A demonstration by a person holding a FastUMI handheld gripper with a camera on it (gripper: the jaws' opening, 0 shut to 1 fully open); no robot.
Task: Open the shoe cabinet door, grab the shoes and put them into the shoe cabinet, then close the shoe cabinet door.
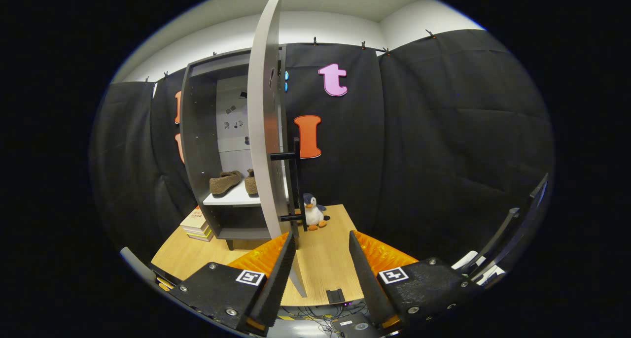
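Gripper: the gripper [321, 252] sits at the bottom centre of the frame with its 2 fingers spread apart, open and holding nothing; bare table shows between them.
Door: the cabinet door [263, 131] stands swung open, edge-on, running from the top centre of the frame down to just beside the left finger [280, 274]. Its lower edge passes right next to that finger; whether they touch cannot be told.
Handle: a dark bar handle [296, 180] is fixed on the right side of the door, just ahead of the left finger.
Cabinet: the shoe cabinet [197, 146] stands in the centre left of the frame, open, partly hidden behind the door.
Shoes: 2 brown shoes [226, 182] lie on the pale shelf [235, 198] inside the cabinet, the right one half covered by the door.
Table: a wooden table [325, 264] carries the cabinet and spreads below the fingers.
Penguin: a small toy penguin [312, 211] stands on the table just right of the handle, beyond the fingers.
Books: a small stack of books [197, 225] lies on the table at the cabinet's lower left corner.
Writing: the top book's cover has red print, too small to read. A square black-and-white marker [250, 277] sits on each finger mount.
Below the table: cables and a dark box [351, 324] show at the bottom edge.
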